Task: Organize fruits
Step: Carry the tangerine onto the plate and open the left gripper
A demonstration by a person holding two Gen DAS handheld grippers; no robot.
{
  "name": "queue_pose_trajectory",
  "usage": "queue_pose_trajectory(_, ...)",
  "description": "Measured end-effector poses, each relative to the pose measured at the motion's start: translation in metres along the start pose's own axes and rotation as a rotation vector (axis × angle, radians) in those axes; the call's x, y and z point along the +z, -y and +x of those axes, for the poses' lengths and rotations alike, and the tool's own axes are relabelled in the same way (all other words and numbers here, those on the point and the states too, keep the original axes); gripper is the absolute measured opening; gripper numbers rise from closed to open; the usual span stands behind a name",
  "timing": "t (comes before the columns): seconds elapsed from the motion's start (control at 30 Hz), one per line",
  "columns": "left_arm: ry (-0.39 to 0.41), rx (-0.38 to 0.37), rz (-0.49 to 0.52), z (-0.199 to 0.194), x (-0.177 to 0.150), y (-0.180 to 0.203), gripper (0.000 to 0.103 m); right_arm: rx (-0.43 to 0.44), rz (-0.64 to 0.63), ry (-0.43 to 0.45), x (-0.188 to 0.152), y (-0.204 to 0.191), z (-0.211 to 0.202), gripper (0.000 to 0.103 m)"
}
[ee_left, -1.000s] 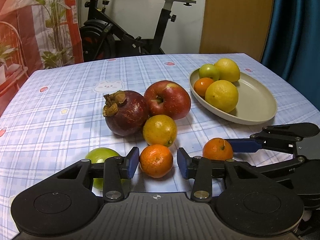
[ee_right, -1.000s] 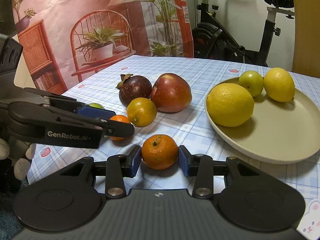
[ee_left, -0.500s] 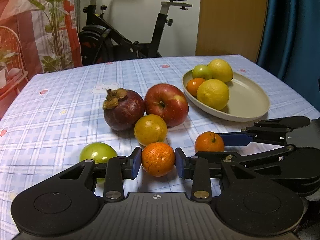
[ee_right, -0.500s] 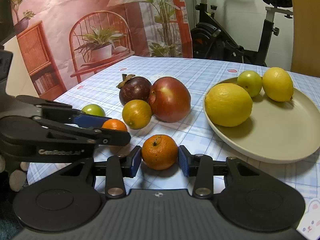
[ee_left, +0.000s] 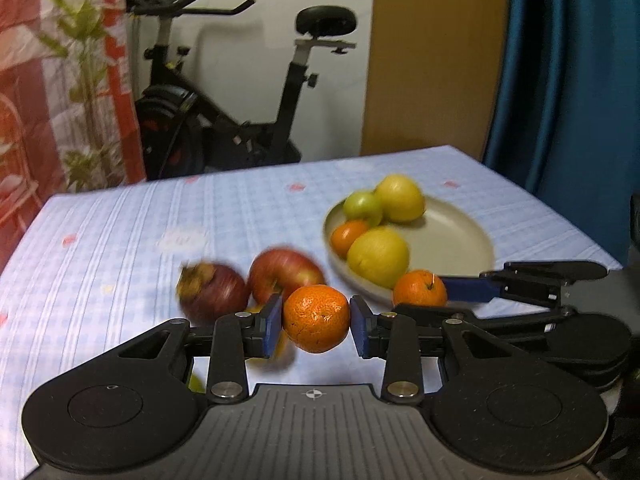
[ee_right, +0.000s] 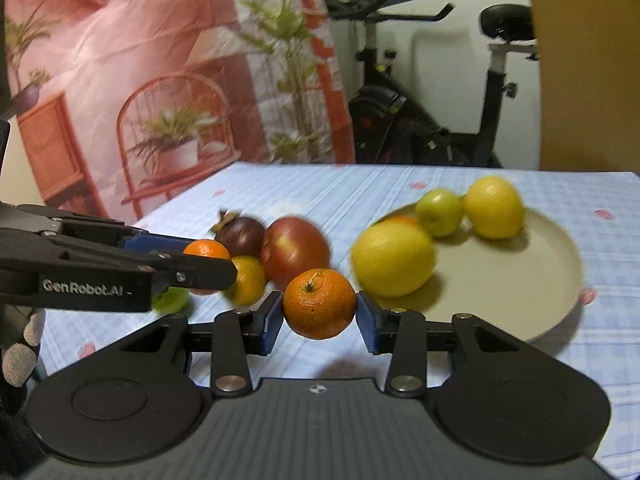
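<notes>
Now, line by line, from the jaws outward.

Left hand-held gripper (ee_left: 316, 326): clamped on a mandarin (ee_left: 317, 318), both blue pads pressed to its sides, low in the middle of the left wrist view; its jaws have just been closing onto this fruit.
Left mandarin: held clear of the table (ee_left: 120, 248), in front of the loose fruit.
Right hand-held gripper (ee_right: 319, 318): clamped on a second mandarin (ee_right: 319, 303), stem up, at lower centre of the right wrist view.
Right mandarin: off the cloth, with a shadow on the table below it.
Each from the other's camera: the right one enters from the right edge of the left wrist view; the left one reaches in from the left edge of the right wrist view, a gloved hand (ee_right: 18, 344) below it.
Loose fruit: a red apple (ee_left: 285, 276) and a dark mangosteen (ee_left: 212, 292) side by side left of centre, blurred; a small orange (ee_right: 246, 280) and a green fruit (ee_right: 171, 299) lie near them in the right wrist view.
Plate (ee_left: 460, 240): right of centre on the table, holding two lemons (ee_left: 378, 255), a green fruit and an orange one.
Background: exercise bike (ee_left: 224, 120) beyond the far table edge, blue curtain (ee_left: 568, 92) at the right.
</notes>
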State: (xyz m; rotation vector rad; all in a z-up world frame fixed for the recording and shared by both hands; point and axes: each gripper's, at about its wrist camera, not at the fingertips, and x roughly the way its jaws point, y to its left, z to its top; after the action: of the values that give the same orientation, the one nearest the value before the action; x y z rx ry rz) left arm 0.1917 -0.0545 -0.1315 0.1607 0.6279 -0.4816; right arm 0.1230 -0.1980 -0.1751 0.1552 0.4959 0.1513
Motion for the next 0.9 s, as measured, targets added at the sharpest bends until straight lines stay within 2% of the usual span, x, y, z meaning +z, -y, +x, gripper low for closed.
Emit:
queue_pose_trajectory(0.2,0.026,-0.078,-0.001,0.025,0.039,0.023,0.038,-0.099,0.024,0.048,0.014,0.038,-0.011,0.042)
queue_pose_trajectory(0.37,-0.011,-0.129,0.069,0.065,0.052,0.062,0.038,-0.214,0.070,0.047,0.018,0.082,-0.007,0.042)
queue_pose_trajectory(0.53,-0.053,-0.138,0.059,0.109,0.064,0.083,0.038,-0.281,0.004,0.055,0.022,0.100,0.005,0.042)
queue_pose_trajectory(0.73,-0.117,-0.111,0.052,0.147,0.073,0.088,0.038,-0.295,-0.039,0.027,0.020,0.107,0.027,0.042)
queue_pose_trajectory(0.9,-0.142,-0.086,0.055,0.161,0.073,0.085,0.038,-0.281,0.007,0.027,0.021,0.120,0.030,0.042)
